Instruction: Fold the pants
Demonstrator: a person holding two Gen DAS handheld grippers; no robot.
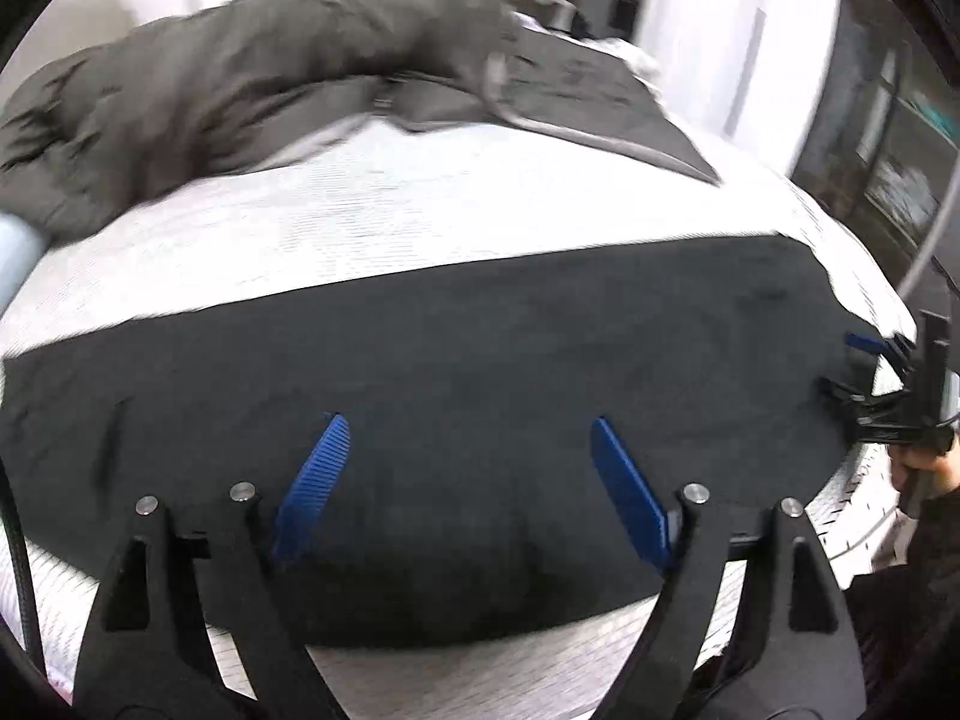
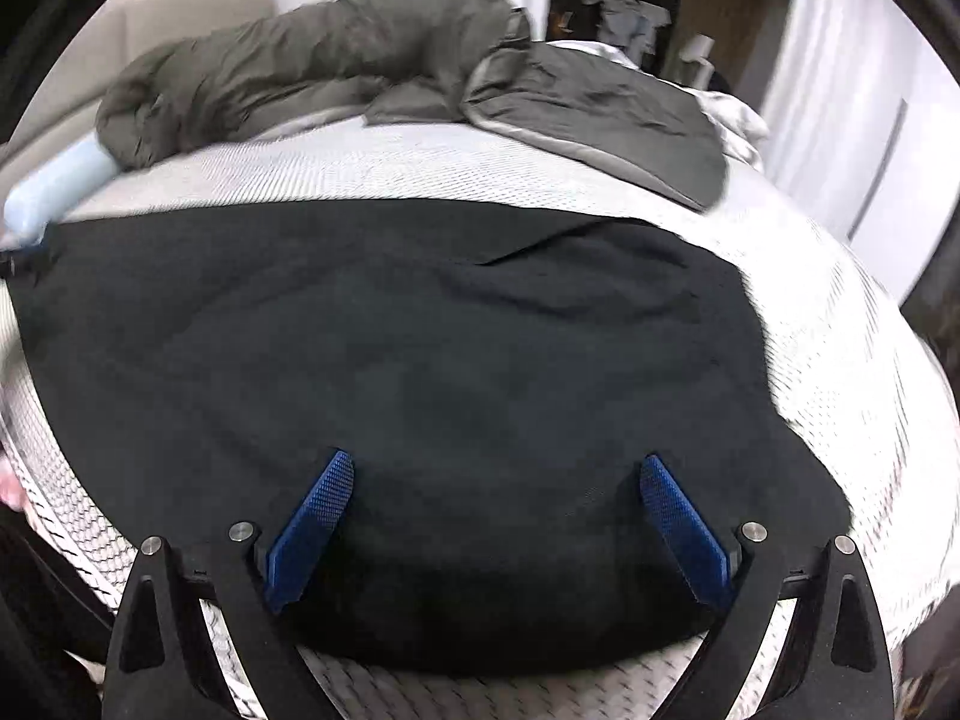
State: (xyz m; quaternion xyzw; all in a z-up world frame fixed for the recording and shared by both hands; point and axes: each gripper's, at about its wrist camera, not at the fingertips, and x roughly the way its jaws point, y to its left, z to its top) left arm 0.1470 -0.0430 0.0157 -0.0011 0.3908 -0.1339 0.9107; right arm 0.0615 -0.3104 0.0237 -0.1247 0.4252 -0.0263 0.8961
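Black pants (image 1: 480,330) lie spread flat across a white mattress (image 1: 420,210). My left gripper (image 1: 468,420) hovers over their near edge, its blue pads (image 1: 312,480) wide apart and the cloth lying below them, not pinched. In the right wrist view the same pants (image 2: 420,330) fill the middle. My right gripper (image 2: 497,456) is open above the near hem, with nothing clamped between its pads (image 2: 684,528). The right gripper (image 1: 849,366) also shows in the left wrist view, at the pants' right end, with a hand (image 1: 924,468) behind it.
A rumpled olive-grey quilt (image 2: 336,60) lies along the far side of the mattress (image 2: 840,360). A pale blue roll (image 2: 54,186) sits at its left end. White curtains (image 2: 852,90) hang behind. The mattress edge drops away on the right.
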